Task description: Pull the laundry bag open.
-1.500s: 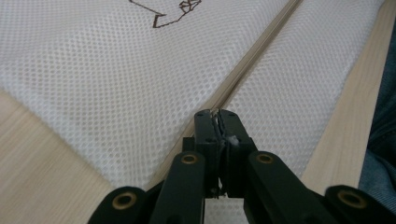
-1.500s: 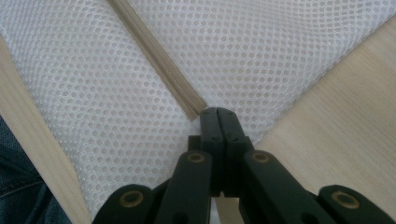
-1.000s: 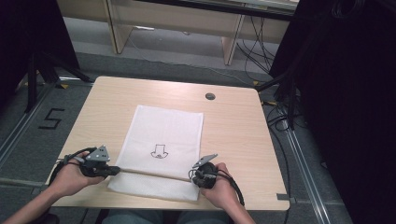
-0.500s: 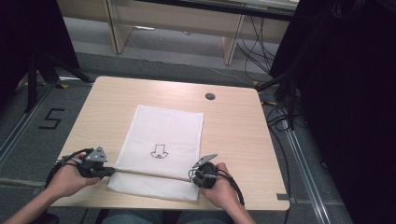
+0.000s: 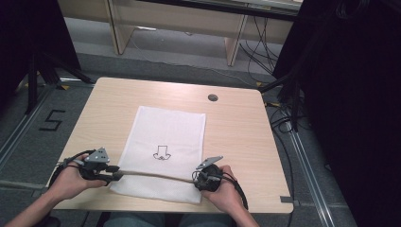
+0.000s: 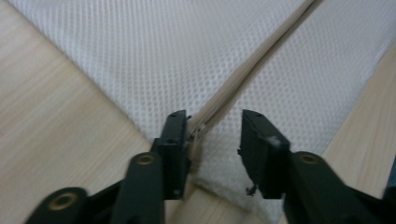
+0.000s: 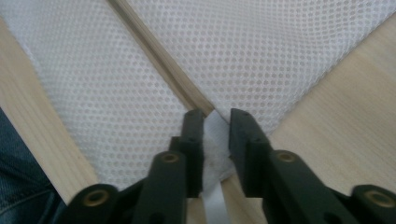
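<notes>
Hand-held gripper point(image 7: 215, 154) at cloth point(image 7: 261, 56) edge

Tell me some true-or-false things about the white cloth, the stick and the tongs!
1. The white mesh cloth lies on the light wooden table. True.
2. A thin pale wooden stick lies across the cloth's near part. True.
3. The cloth has a big red star drawn on it. False: it has a small black outline drawing.
4. The left tongs are clamped shut. False: their jaws stand apart, with the stick's end beside one jaw.
5. The right tongs have white fabric between their jaws. True.
</notes>
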Demonstrator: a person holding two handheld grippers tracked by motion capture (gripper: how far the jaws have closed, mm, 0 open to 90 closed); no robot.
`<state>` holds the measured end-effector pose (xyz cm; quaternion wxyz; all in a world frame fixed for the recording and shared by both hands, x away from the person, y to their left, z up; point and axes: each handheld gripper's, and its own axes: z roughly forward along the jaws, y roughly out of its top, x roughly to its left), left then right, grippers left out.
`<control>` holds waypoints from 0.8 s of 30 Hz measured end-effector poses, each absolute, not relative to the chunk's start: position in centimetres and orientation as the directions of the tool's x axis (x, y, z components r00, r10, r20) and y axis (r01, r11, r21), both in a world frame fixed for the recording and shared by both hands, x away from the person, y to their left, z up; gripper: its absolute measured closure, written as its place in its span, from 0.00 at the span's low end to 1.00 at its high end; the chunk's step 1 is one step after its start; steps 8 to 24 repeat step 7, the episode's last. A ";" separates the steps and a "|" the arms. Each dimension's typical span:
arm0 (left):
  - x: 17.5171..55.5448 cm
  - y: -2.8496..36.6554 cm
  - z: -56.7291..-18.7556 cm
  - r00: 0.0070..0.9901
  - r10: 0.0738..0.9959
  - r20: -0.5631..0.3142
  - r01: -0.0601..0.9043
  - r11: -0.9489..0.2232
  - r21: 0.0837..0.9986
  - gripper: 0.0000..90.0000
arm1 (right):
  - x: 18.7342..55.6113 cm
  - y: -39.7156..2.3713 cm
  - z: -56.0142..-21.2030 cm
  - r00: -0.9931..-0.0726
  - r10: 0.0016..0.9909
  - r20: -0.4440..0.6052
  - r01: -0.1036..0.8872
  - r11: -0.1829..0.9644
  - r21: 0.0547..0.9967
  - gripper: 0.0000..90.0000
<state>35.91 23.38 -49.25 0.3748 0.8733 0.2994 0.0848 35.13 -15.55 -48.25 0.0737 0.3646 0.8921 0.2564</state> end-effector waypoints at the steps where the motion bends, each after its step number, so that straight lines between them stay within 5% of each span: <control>1: 35.9 23.2 -49.2 0.802 0.592 -0.082 0.458 -0.522 0.720 0.56 | 35.1 -15.6 -48.2 -0.728 0.683 0.050 0.604 0.606 0.518 0.79; 7: 36.0 23.1 -49.1 0.816 0.573 -0.072 0.423 -0.510 0.749 0.40 | 34.8 -16.0 -47.5 -0.712 0.702 0.038 0.594 0.571 0.567 0.74; 24: 36.0 23.1 -49.1 0.816 0.573 -0.072 0.423 -0.510 0.749 0.40 | 34.8 -16.0 -47.5 -0.712 0.702 0.038 0.594 0.571 0.567 0.74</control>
